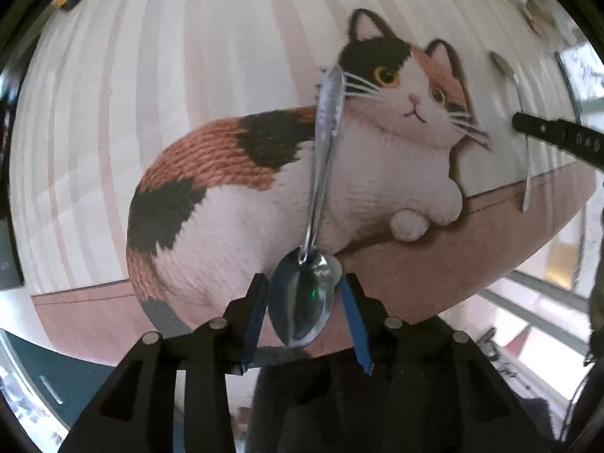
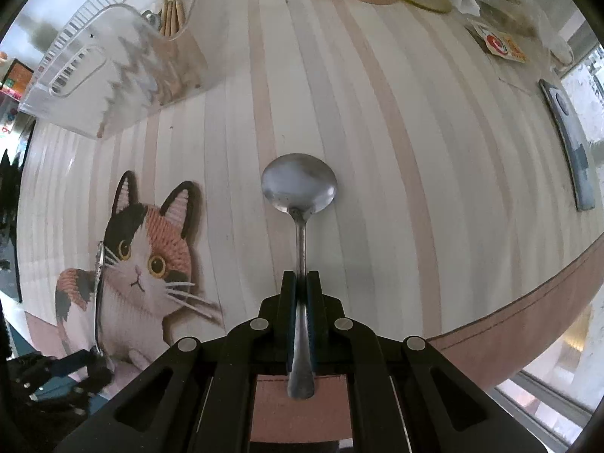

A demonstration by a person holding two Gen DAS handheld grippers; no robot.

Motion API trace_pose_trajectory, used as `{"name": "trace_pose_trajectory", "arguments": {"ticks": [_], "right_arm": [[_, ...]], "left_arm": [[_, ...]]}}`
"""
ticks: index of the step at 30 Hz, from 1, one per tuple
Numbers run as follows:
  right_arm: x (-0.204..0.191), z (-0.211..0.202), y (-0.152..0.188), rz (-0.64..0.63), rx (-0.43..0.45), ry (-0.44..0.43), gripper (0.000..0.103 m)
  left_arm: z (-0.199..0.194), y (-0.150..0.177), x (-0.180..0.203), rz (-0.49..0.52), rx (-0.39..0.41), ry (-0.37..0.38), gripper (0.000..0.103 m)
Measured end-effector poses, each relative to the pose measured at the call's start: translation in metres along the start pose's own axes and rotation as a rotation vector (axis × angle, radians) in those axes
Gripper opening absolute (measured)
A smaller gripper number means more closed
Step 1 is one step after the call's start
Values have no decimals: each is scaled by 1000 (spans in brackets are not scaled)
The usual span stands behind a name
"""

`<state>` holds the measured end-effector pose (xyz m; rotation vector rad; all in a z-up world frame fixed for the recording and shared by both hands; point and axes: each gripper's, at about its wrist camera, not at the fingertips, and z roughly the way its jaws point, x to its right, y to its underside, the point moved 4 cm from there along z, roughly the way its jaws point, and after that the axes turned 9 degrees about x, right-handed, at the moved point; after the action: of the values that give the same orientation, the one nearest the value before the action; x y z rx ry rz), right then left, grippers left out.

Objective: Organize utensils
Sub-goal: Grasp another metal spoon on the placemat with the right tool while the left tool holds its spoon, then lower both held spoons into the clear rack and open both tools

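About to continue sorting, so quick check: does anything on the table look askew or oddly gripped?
Yes. The left gripper straddles its spoon at the bowl, not the handle, fingers apart. The clear organizer tray sits skewed to the tablecloth stripes. The right gripper grips its spoon squarely on the handle.

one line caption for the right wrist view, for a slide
Right tongs shut on a spoon's handle, bowl pointing away over the cat-print tablecloth.
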<state>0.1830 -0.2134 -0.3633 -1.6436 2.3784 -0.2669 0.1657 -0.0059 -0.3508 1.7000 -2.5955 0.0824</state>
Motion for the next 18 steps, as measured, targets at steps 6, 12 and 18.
{"name": "trace_pose_trajectory", "arguments": {"ticks": [6, 12, 18], "right_arm": [[22, -9, -5, 17, -13, -8, 5], [37, -18, -1, 31, -3, -8, 5], [55, -30, -3, 48, 19, -34, 5]], "left_arm": [[6, -9, 42, 28, 5, -59, 32], [-11, -17, 49, 9, 38, -75, 32], [-43, -18, 44, -16, 98, -76, 32]]}}
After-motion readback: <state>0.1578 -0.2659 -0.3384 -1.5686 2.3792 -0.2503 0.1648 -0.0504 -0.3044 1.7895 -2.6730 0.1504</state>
